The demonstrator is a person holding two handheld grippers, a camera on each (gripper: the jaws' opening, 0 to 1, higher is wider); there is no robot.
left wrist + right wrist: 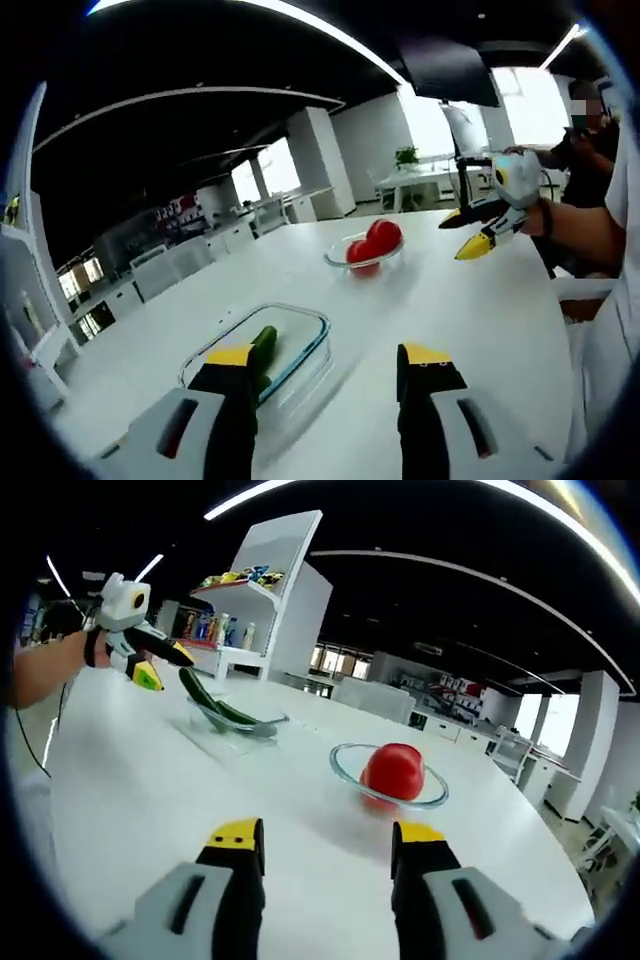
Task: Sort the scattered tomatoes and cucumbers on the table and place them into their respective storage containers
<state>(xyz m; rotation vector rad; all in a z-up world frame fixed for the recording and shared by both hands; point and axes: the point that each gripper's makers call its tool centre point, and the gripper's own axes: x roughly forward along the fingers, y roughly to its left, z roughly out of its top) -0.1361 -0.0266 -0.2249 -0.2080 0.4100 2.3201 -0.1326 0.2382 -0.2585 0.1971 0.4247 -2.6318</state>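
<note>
A clear rectangular container (312, 322) holds a green cucumber (265, 345), whose near end lies just past my left jaw's yellow tip. My left gripper (328, 355) stands open with nothing between its jaws. Farther on, a round glass bowl (336, 261) holds red tomatoes (382, 235). My right gripper (462, 232), held in a hand, hangs open at the right. In the right gripper view my right gripper (328, 834) is open and bare in front of the bowl (345, 767) and a tomato (393, 768). The left gripper (166, 666) hovers open by the cucumber (205, 698), which slants up out of the container (266, 723).
Everything stands on a large white round table (450, 320), whose edge curves away at the right. A person's arm (585, 225) reaches in there. A white shelf unit (265, 580) with packaged goods stands behind the container. Other tables and chairs are far back.
</note>
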